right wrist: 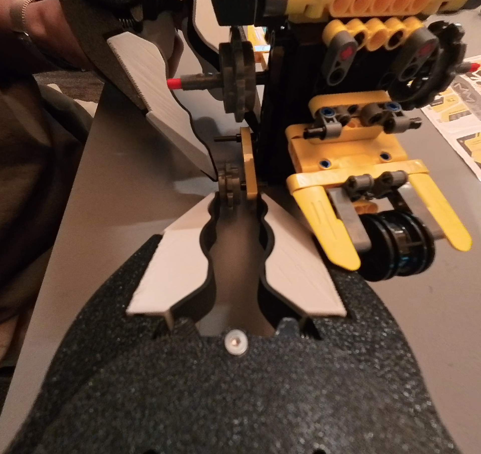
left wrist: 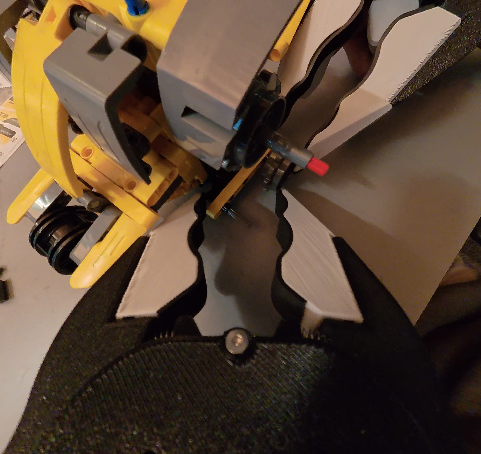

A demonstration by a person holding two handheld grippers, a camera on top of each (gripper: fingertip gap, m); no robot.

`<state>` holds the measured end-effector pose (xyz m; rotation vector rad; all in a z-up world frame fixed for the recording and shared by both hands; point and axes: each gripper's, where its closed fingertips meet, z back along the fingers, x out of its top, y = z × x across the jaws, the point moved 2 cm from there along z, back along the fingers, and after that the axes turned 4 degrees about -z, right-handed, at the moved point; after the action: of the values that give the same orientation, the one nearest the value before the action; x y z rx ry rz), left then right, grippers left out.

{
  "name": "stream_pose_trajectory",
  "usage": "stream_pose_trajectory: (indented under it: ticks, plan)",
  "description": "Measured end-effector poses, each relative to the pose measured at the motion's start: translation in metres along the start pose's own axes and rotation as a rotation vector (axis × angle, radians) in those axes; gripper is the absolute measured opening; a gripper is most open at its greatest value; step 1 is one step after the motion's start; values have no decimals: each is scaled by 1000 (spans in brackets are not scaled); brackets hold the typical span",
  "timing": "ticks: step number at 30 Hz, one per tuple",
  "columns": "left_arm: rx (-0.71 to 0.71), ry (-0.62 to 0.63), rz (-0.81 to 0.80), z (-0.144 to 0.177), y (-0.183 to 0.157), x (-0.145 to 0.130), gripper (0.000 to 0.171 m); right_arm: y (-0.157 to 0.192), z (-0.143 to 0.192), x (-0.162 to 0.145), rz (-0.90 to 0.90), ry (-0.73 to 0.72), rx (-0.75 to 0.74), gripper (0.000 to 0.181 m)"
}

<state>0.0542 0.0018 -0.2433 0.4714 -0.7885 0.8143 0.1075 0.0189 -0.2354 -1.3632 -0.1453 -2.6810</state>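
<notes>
A yellow and grey brick-built vehicle model [left wrist: 33, 103] lies on a grey table [left wrist: 390, 181]. My left gripper [left wrist: 239, 202] is shut on a small grey gear [left wrist: 276, 173] and a yellow beam [left wrist: 234, 189] on the model's side. A red-tipped axle [left wrist: 316, 167] sticks out just above. My right gripper [right wrist: 238, 197] comes from the opposite side and is shut on the same gear [right wrist: 227, 189] and beam [right wrist: 248, 160]. The left gripper's white finger [right wrist: 161, 98] shows at upper left. The right gripper's finger [left wrist: 364, 90] shows at upper right.
The model [right wrist: 346, 155] has a black wheel [right wrist: 398, 244] between yellow prongs and a larger grey gear [right wrist: 236, 77] on the red-tipped axle [right wrist: 174, 82]. A printed sheet [right wrist: 455, 119] lies on the table at the right. A person's hand [right wrist: 39, 25] is at upper left. Less than 4 cm separates the two grippers' tips.
</notes>
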Motion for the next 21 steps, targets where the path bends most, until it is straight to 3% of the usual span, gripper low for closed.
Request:
stream_pose_trajectory:
  ticks: [6,10,11,14,21]
  plan:
    - [-15,-1,16,0,2,0,51,0,0,0,24,-1,-35,31]
    - [-6,1,6,1,5,-1,51,-2,-7,-6,48,59,-80,56]
    - [-1,4,-1,1,6,-2,44,-2,-8,-6,50,67,-83,59]
    - [31,18,-45,0,9,-4,39,2,-10,-1,58,46,-73,60]
    - [-22,14,-19,1,6,-4,54,4,-12,3,75,29,-75,57]
